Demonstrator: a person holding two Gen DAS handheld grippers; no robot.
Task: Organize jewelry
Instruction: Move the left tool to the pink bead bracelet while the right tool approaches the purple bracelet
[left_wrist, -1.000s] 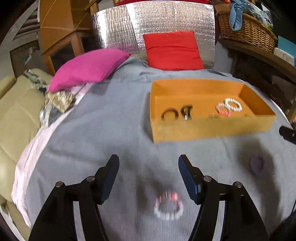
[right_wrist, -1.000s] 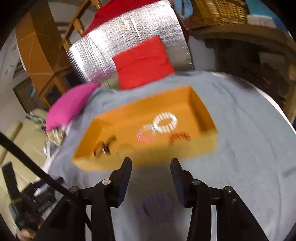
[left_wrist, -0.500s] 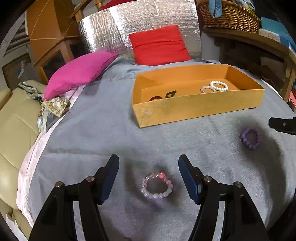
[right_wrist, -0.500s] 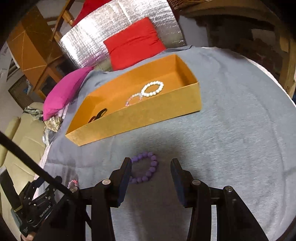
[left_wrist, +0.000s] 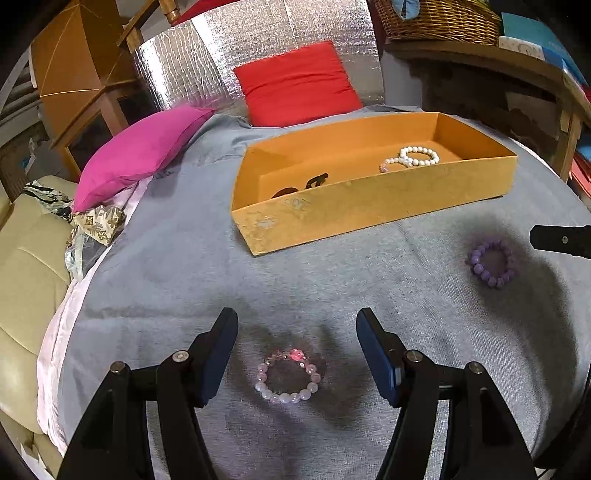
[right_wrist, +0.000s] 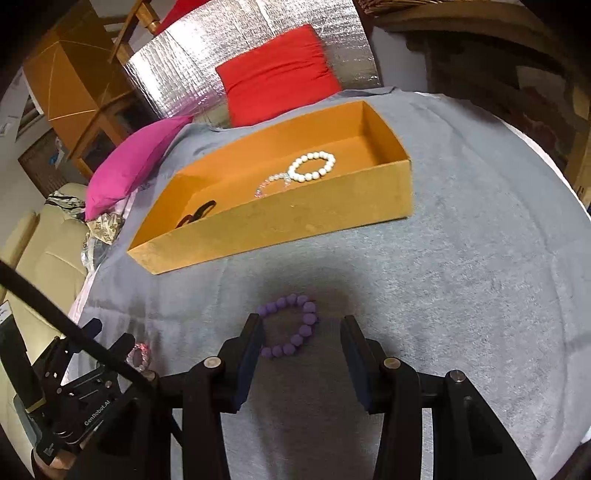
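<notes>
Roughly half done. Orange tray holds one white bead bracelet, one pale pink one, two dark pieces. Two bracelets left on the grey desk cover: pink between open, empty left tongs; purple between open, empty right tongs.

Open grey blanket lies between both bracelets and the orange box; only the box's upright near wall bars the way; its top stands open.
</notes>
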